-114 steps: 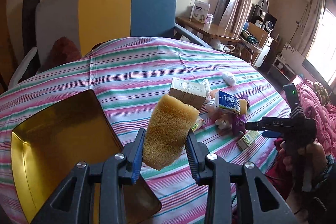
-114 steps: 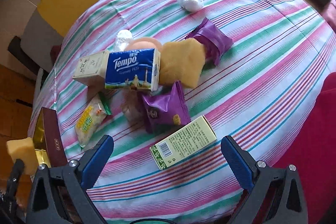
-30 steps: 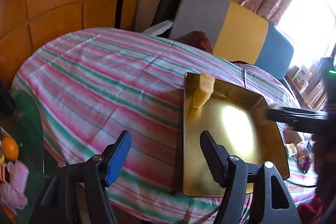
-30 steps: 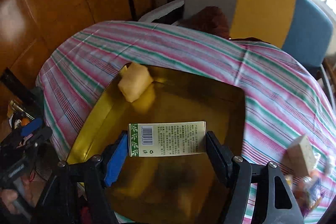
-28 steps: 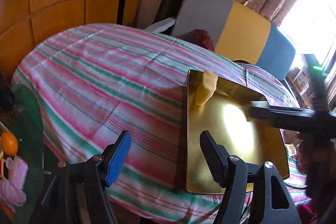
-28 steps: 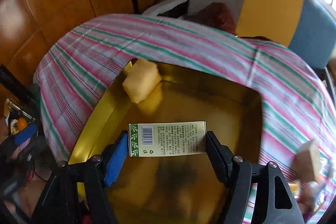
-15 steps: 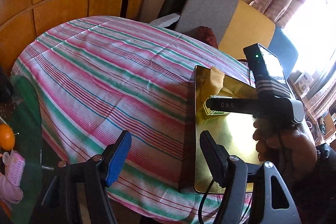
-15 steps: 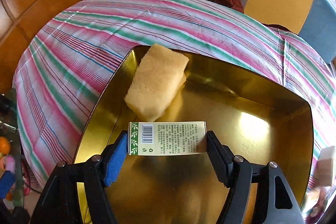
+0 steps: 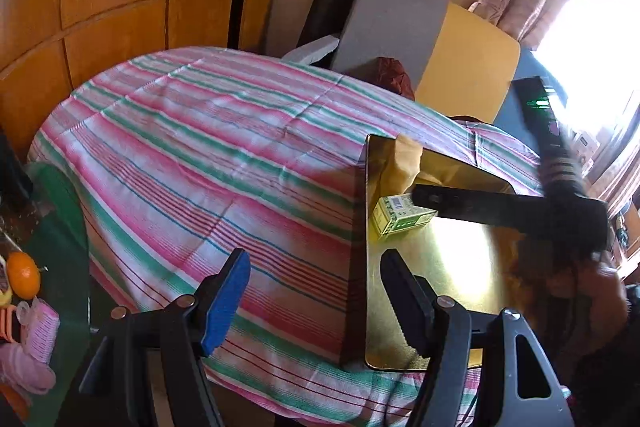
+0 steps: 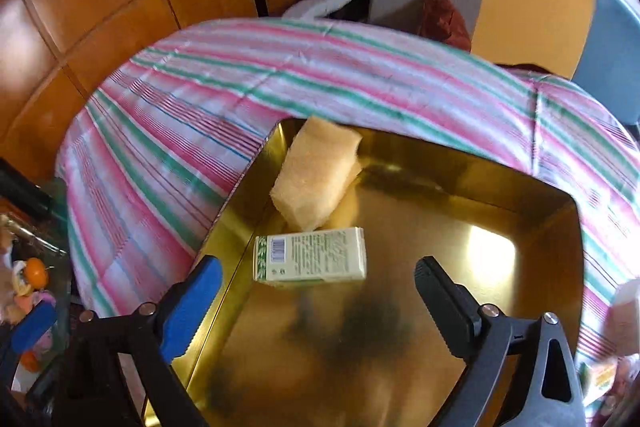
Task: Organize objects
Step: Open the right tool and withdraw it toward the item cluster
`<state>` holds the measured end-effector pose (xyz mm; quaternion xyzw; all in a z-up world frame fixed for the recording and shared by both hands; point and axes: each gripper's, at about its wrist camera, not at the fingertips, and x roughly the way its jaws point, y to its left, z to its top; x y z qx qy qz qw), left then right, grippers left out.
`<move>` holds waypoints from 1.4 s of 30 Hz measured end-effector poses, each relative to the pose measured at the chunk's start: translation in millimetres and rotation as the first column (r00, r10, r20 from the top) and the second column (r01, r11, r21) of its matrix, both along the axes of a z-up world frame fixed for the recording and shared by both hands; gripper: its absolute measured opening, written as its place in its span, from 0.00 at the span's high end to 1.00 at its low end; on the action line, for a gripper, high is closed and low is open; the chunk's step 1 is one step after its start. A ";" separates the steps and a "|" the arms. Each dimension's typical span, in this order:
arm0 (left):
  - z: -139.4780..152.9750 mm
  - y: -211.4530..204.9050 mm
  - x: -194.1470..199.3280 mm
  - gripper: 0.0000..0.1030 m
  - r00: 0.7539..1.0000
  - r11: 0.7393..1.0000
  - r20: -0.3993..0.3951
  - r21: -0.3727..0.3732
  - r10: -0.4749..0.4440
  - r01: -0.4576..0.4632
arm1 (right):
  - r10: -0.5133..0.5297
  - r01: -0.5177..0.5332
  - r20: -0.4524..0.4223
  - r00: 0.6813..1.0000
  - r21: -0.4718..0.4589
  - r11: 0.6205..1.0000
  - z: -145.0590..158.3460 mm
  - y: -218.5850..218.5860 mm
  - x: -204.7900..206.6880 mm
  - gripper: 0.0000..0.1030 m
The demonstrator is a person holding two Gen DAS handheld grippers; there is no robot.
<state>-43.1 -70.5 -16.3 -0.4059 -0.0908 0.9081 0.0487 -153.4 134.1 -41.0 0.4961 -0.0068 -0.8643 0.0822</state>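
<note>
- On the gold tray point(image 10: 532, 211), the green-and-cream box point(image 10: 310, 254) now lies flat near the left wall, just in front of the yellow sponge point(image 10: 316, 173); half a second ago it was clamped between the right gripper's pads.
- Right gripper point(image 10: 316, 291): jaws now spread wide, nothing between them, pulled back from the box with a clear gap on both sides.
- Sponge sits in the same far-left corner of the tray as before, leaning on the wall.
- Left gripper point(image 9: 316, 291): jaws apart and empty as before, hovering over the striped tablecloth point(image 9: 192, 147) by the tray's near-left edge.
- Left wrist view: right gripper's black finger reaches over the tray above the box point(image 9: 402, 214); view is motion-blurred.
- Tray itself has not shifted on the tablecloth.
</note>
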 end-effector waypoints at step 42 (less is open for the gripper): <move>34.6 277.7 38.6 0.44 0.701 0.693 0.016 -0.136 -0.713 0.708 | -0.801 0.796 -0.105 0.589 -0.097 0.598 29.1 424.5 299.8 0.00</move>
